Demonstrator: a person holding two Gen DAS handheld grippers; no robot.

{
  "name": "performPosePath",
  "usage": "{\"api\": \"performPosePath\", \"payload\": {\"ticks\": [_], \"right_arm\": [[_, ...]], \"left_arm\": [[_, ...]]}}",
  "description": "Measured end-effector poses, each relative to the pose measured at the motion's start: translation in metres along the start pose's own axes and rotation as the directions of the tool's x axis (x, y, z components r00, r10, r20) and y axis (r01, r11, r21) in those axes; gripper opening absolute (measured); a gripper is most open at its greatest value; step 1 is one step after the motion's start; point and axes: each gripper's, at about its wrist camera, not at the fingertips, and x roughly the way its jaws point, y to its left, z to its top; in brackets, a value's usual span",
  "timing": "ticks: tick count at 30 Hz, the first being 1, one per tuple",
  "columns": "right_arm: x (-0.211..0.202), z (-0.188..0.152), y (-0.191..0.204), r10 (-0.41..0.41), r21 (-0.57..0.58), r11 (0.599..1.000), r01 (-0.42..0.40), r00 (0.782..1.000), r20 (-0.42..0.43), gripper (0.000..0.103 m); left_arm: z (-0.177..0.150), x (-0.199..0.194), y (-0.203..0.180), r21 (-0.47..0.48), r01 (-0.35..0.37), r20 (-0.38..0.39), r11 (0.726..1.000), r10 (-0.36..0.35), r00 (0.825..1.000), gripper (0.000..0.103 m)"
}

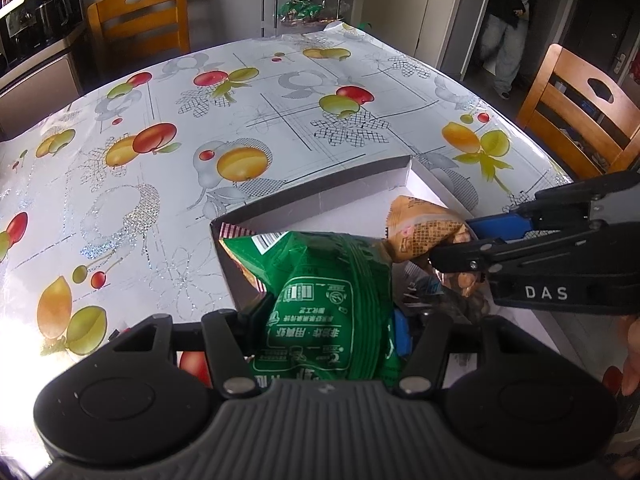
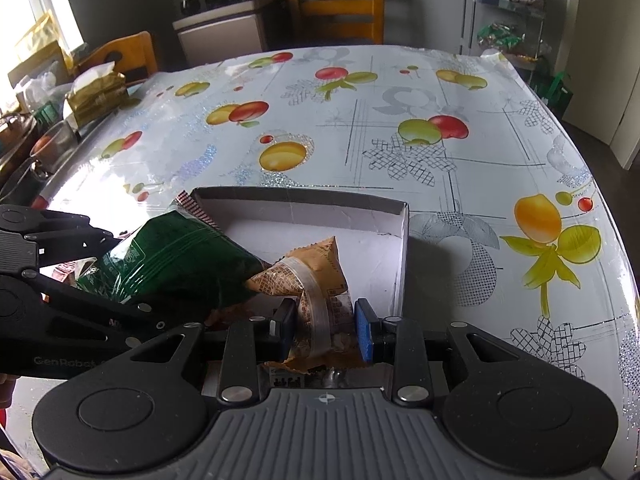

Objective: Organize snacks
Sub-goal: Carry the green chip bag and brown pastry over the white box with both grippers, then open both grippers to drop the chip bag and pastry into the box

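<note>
Box (image 2: 402,240) on table (image 2: 460,92), near its front edge. Over box's left part: big snack bag (image 2: 176,264), clamped in left gripper (image 1: 328,320). Just right of it, touching: small snack packet (image 2: 316,276), pinched in right gripper (image 2: 326,326), above box floor. More packets low in box under both. Behind table: chair (image 2: 336,4), shelf rack (image 2: 506,16) to chair's right. Second chair (image 1: 580,112) off table's right side.
</note>
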Motion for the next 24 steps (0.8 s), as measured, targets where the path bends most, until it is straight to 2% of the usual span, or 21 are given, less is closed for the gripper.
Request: {"api": "performPosePath", "payload": {"ticks": [13,18,24], "right_arm": [[-0.0010,-0.0009,0.0022,-0.022,-0.011,1.000,0.022,1.000,-0.005,0.035],[-0.0039,-0.0014,0.0009,-0.027,-0.005,1.000,0.027,1.000,-0.001,0.045],[-0.0073,-0.0011,0.0030,-0.026,-0.013,1.000,0.026,1.000,0.005,0.047]], "left_arm": [[-0.0027,-0.0034,0.0002,-0.019,0.010,0.013,1.000,-0.009,1.000,0.059],[-0.0024,-0.0041,-0.0015,-0.014,0.013,0.015,1.000,-0.013,1.000,0.061],[-0.0023,-0.0075,-0.0043,0.000,0.019,0.030,1.000,-0.019,0.999,0.064]]}}
